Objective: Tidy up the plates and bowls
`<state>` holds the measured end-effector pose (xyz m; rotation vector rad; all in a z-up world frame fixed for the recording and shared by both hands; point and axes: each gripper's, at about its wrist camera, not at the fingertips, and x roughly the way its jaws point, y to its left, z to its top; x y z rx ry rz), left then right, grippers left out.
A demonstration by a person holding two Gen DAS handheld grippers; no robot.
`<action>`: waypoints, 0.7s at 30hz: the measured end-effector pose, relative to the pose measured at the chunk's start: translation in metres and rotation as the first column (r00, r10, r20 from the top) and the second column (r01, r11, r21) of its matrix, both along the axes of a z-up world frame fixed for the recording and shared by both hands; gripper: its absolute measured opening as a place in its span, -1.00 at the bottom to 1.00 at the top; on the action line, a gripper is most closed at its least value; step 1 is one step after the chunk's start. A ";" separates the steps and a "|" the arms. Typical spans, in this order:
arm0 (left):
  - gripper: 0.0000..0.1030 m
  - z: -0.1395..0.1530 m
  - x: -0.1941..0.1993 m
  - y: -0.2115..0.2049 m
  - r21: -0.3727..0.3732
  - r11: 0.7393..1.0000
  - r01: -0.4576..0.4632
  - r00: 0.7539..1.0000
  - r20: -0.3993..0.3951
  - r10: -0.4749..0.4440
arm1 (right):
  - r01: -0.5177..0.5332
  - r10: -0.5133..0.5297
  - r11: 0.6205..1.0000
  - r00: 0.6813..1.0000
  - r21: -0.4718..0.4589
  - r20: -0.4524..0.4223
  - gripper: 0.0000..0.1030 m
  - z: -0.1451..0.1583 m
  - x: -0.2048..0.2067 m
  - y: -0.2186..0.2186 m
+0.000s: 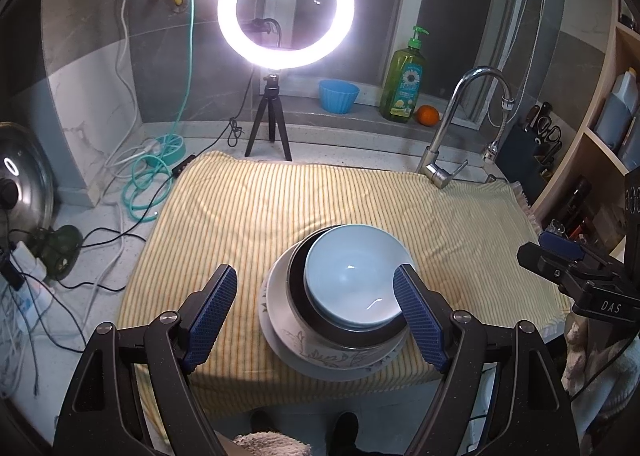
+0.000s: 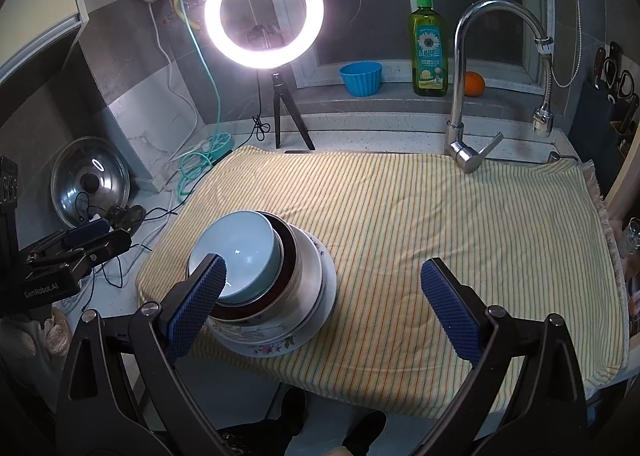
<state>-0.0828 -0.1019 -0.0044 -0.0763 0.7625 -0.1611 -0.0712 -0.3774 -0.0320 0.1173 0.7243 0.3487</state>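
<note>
A stack of dishes stands on the yellow striped towel (image 1: pixel 248 207) near its front edge: a light blue bowl (image 1: pixel 354 276) on top, a dark-rimmed bowl (image 1: pixel 298 276) under it, then floral plates (image 1: pixel 304 352). My left gripper (image 1: pixel 316 288) hovers open over the stack's left part, nothing between its pads. In the right wrist view the same blue bowl (image 2: pixel 240 252) and floral plate (image 2: pixel 280 344) sit at the lower left. My right gripper (image 2: pixel 322 280) is open above the stack's right side and bare towel (image 2: pixel 440 223). Each gripper shows at the edge of the other's view.
A lit ring light (image 1: pixel 286 7) on a tripod stands behind the towel, with a faucet (image 1: pixel 460 115), soap bottle (image 1: pixel 402 79), orange (image 1: pixel 427 114) and blue cup (image 1: pixel 338 95) at the back. Cables and a pot lid (image 1: pixel 20 179) lie left. Shelves (image 1: pixel 612 127) rise at right.
</note>
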 end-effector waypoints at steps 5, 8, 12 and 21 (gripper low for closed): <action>0.57 0.000 0.000 0.000 -0.001 1.000 0.000 1.000 -0.001 0.000 | -0.001 0.001 1.000 1.000 -0.001 -0.001 0.94 0.000 0.000 0.000; 0.57 -0.001 0.000 0.000 0.003 1.000 -0.002 1.000 0.001 0.002 | -0.001 0.001 1.000 1.000 0.001 -0.005 0.94 -0.001 0.001 0.000; 0.57 -0.003 0.000 0.000 0.003 1.000 -0.003 1.000 -0.001 0.003 | -0.001 0.001 1.000 1.000 0.000 -0.005 0.94 -0.001 0.002 -0.001; 0.57 -0.006 0.003 0.002 0.002 1.000 -0.004 1.000 -0.005 0.004 | -0.006 0.006 1.000 1.000 -0.008 -0.014 0.94 -0.006 0.006 0.002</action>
